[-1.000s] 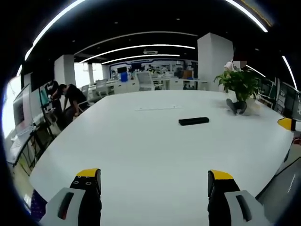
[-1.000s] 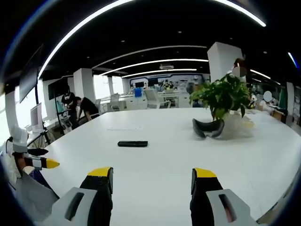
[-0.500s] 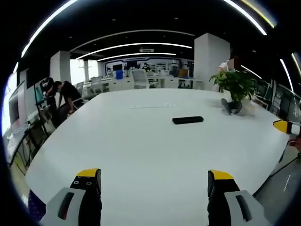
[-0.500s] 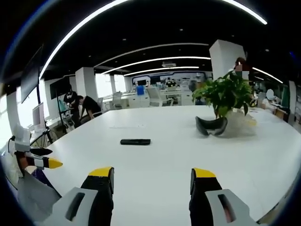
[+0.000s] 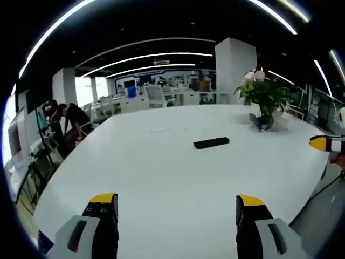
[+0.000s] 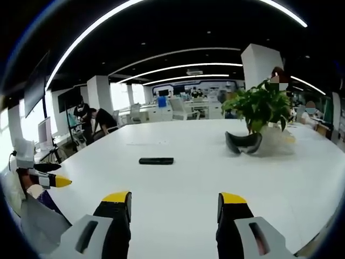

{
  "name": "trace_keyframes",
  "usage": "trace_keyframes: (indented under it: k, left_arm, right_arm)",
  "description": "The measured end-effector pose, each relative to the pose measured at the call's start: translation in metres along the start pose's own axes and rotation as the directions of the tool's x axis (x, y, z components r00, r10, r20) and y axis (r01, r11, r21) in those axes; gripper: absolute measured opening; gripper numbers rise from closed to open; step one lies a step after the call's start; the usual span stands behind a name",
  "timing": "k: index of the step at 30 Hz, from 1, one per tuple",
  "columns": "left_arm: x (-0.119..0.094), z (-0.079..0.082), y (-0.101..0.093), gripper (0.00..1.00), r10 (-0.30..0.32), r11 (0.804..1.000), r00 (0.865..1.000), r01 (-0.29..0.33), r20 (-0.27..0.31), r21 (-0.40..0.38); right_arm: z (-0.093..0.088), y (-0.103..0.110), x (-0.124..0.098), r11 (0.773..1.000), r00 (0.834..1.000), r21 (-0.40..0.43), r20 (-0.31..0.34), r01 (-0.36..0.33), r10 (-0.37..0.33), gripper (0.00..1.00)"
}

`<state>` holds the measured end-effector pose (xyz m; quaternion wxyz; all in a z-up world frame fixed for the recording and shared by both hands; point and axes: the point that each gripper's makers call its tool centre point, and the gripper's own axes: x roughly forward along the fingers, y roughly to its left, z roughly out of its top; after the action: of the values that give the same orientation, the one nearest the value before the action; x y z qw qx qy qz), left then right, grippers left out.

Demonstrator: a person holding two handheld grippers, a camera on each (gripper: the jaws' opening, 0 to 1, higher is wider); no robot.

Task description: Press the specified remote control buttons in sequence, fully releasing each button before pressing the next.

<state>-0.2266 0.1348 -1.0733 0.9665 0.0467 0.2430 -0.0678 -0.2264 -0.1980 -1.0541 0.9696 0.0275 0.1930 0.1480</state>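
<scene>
A black remote control (image 5: 211, 143) lies flat on the white table (image 5: 161, 172), far ahead of my left gripper (image 5: 177, 208), whose yellow-tipped jaws stand wide apart with nothing between them. In the right gripper view the same remote (image 6: 156, 161) lies ahead and a little left of my right gripper (image 6: 175, 205), also open and holding nothing. The right gripper's yellow tip (image 5: 326, 143) pokes in at the right edge of the left gripper view. The left gripper's tip (image 6: 54, 182) shows at the left of the right gripper view.
A potted green plant (image 6: 261, 110) stands on the table's far right side with a dark headset-like object (image 6: 242, 143) at its foot. A thin white strip (image 5: 161, 129) lies farther back on the table. People stand by desks (image 6: 91, 121) beyond the table's left edge.
Both cameras have shifted slightly; the remote sits a little further left in the left gripper view and higher in the right gripper view. Both grippers stay open and the remote has not moved on the table.
</scene>
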Motion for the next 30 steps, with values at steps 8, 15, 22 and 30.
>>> trace_keyframes:
  k: [8,15,22,30]
  left_arm:
    - [0.011,0.038,-0.017,0.95,-0.068,0.995,0.997,0.064,0.047,0.082]
    - [0.035,0.072,-0.022,0.94,-0.11,0.989,0.991,0.101,0.077,0.111]
    - [0.067,0.09,-0.028,0.92,-0.162,0.967,0.986,0.153,0.03,0.206]
    - [0.1,0.108,-0.041,0.85,-0.221,0.932,0.975,0.217,-0.02,0.289]
  right_arm:
    - [0.0,-0.002,-0.001,1.0,1.0,0.009,0.002,0.007,-0.007,0.62]
    - [0.002,-0.005,-0.002,1.0,1.0,0.024,0.01,0.012,-0.013,0.61]
    - [0.002,-0.007,-0.002,0.999,1.0,0.034,0.008,0.014,-0.014,0.6]
    - [0.0,-0.005,0.0,1.0,1.0,0.024,-0.005,0.007,-0.007,0.59]
